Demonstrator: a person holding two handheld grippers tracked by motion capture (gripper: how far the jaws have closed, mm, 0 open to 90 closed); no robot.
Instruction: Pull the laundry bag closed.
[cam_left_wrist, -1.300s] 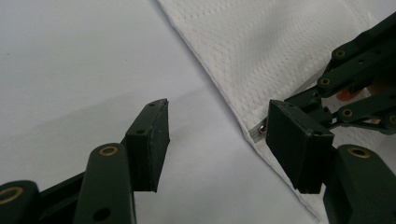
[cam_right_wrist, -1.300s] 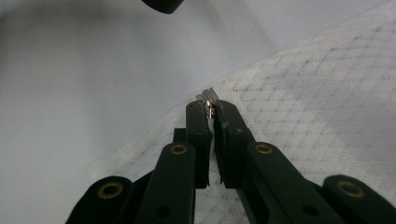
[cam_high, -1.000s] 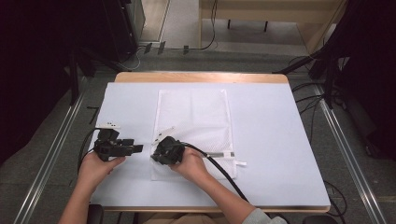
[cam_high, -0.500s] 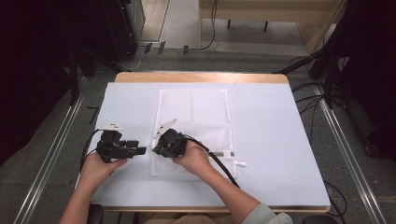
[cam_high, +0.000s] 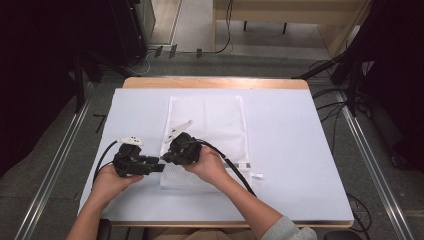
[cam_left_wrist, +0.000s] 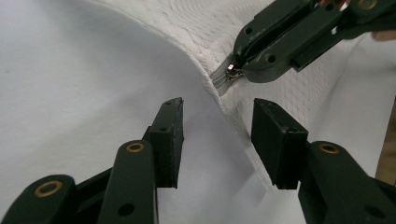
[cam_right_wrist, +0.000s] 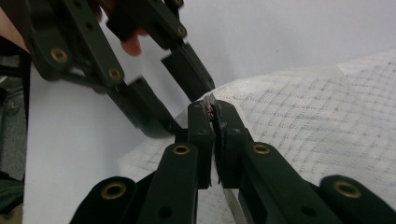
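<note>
Getting pinched by the right gripper (cam_right_wrist: 212, 109), the white mesh laundry bag's (cam_high: 220, 120) metal zipper pull (cam_left_wrist: 232, 73) is being held; left gripper (cam_left_wrist: 217, 135) jaws, just closing, are being kept apart around the bag's edge.

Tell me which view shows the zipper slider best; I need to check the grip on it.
The left gripper view: the zipper slider glints at the right gripper tips. The right gripper view hides it between shut jaws; the high view shows it too small.

High view: I look down and forward, far off.
Gripper views: close, facing each other, sharing the mesh bag (cam_left_wrist: 299, 93) corner at 7 o'clock.
</note>
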